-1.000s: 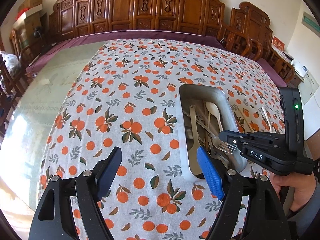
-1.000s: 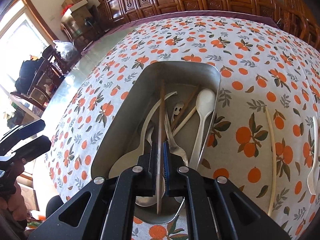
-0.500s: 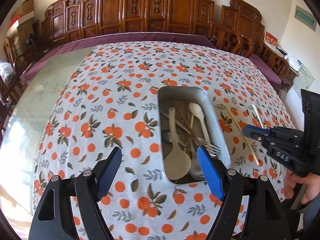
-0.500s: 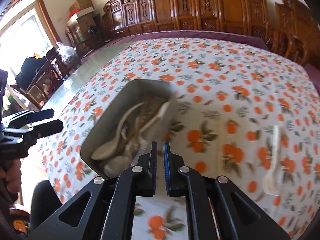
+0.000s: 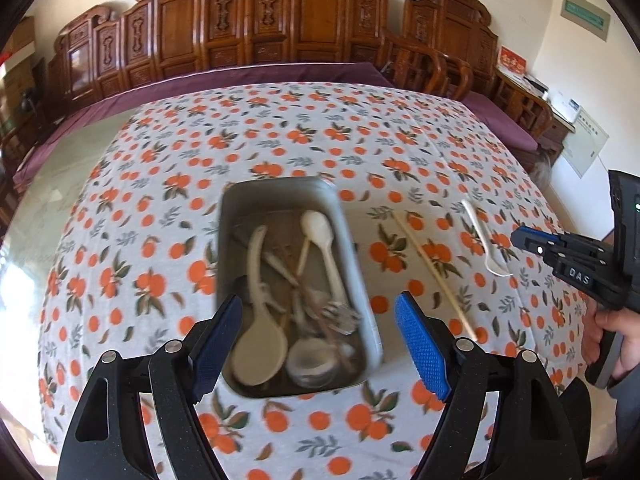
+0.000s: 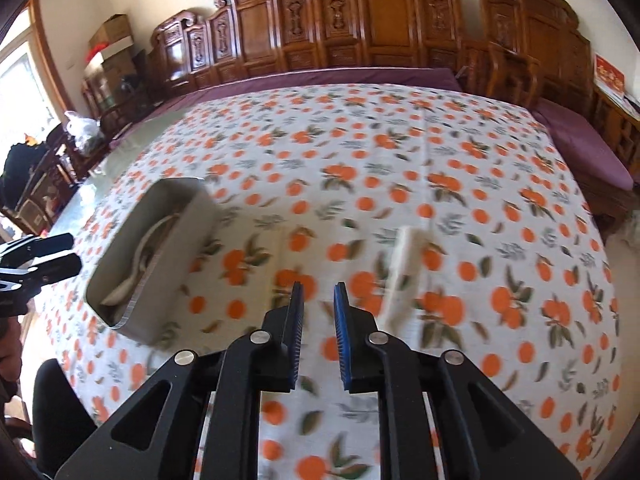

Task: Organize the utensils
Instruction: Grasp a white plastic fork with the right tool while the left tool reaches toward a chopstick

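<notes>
A grey metal tray (image 5: 348,216) sits on the orange-print tablecloth and holds several spoons, a fork and chopsticks. My left gripper (image 5: 320,336) is open and empty, hovering over the tray's near end. To the tray's right lie one chopstick (image 5: 434,276) and a white plastic fork (image 5: 482,238). My right gripper (image 6: 319,312) is slightly open and empty, above the cloth to the right of the tray (image 6: 168,276). A blurred white utensil (image 6: 402,272) lies just ahead and right of it. The right gripper also shows at the edge of the left wrist view (image 5: 528,240).
Carved wooden chairs (image 5: 280,32) line the far side of the table. A purple cloth (image 6: 360,76) edges the far table rim. Bare glass tabletop (image 5: 48,184) shows to the left of the cloth. Boxes and bags (image 6: 108,44) stand at the far left.
My right gripper let go of the brown chopstick into the tray, swung right over the cloth and opened slightly. My left gripper drew back and centred on the tray.
</notes>
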A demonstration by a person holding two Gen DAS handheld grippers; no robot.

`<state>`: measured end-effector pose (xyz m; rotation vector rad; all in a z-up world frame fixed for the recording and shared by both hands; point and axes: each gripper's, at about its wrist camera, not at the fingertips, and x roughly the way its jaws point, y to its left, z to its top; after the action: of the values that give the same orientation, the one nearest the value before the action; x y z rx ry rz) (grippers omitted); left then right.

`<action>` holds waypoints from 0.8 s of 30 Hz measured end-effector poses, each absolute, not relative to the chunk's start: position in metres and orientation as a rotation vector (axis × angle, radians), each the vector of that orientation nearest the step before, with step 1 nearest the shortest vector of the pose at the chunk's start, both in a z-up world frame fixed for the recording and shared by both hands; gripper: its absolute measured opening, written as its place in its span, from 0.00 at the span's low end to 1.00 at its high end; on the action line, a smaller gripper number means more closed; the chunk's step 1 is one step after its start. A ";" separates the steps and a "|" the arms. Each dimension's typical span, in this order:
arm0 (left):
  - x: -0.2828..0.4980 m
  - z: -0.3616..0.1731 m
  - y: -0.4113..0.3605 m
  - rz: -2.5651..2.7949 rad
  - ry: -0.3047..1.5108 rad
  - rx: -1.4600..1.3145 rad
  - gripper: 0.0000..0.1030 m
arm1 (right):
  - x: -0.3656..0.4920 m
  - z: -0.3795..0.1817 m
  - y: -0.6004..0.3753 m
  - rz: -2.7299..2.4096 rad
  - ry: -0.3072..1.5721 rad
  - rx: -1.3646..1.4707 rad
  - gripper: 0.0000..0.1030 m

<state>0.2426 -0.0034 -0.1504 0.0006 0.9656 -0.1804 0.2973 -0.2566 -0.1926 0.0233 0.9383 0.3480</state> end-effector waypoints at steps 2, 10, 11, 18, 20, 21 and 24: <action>0.246 -0.151 -0.013 -0.191 0.967 0.007 0.73 | 0.302 -0.198 -0.267 0.332 0.949 0.023 0.16; 0.254 -0.157 -0.043 -0.223 0.978 0.032 0.73 | 0.324 -0.226 -0.285 0.307 1.005 0.018 0.17; 0.255 -0.158 -0.046 -0.226 0.980 0.035 0.73 | 0.327 -0.230 -0.285 0.307 1.013 0.014 0.17; 0.260 -0.169 -0.066 -0.249 1.003 0.057 0.73 | 0.339 -0.259 -0.275 0.300 1.080 -0.025 0.17; 0.260 -0.170 -0.070 -0.250 1.005 0.061 0.73 | 0.342 -0.263 -0.274 0.286 1.088 -0.024 0.17; 0.261 -0.171 -0.071 -0.251 1.008 0.062 0.73 | 0.344 -0.265 -0.274 0.280 1.090 -0.028 0.17; 0.262 -0.174 -0.076 -0.254 1.014 0.064 0.73 | 0.348 -0.268 -0.273 0.275 1.100 -0.030 0.17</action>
<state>0.2619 -0.0758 -0.1735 0.0641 1.0139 -0.2536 0.3476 -0.2730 -0.2677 -0.0304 1.1003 0.2752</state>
